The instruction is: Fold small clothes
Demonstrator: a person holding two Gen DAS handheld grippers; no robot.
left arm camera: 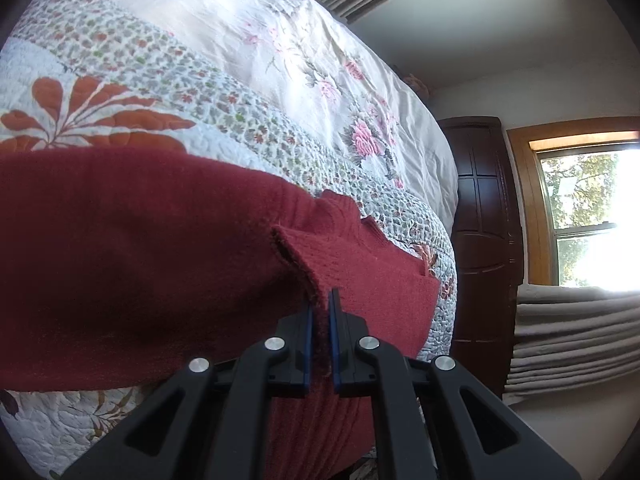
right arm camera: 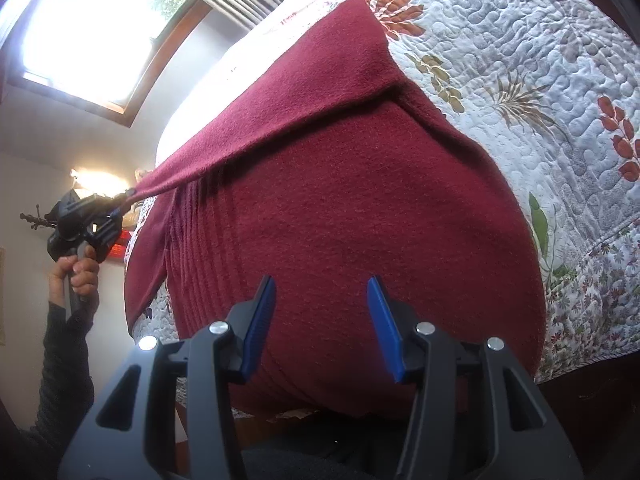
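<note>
Nearest in the right wrist view, right gripper (right arm camera: 320, 328) with blue pads spread wide, gripping nothing, poised just above the near hem of the red knit sweater (right arm camera: 340, 200). Spread flat across the quilted floral bedspread (right arm camera: 520, 80), hem draped toward the bed's near edge. Further left, left gripper (right arm camera: 129, 196) clamped tight on a sleeve end, drawn taut out past the bed's side, gripped by a hand (right arm camera: 80, 272) in a dark sleeve. Seen up close from the left wrist: left gripper (left arm camera: 320, 312) pads nearly together with a fold of red knit pinched between them, ribbed cuff edges just beyond. Likely soft, limp, fairly light, slightly stretchy and fuzzy enough not to slip; best taken at ribbed hems, cuffs or seam corners, where thicker layers give firmer purchase. Beyond, pale floral sheet (left arm camera: 280, 40), dark wooden bedpost (left arm camera: 484, 220), bright window (left arm camera: 592, 216).
</note>
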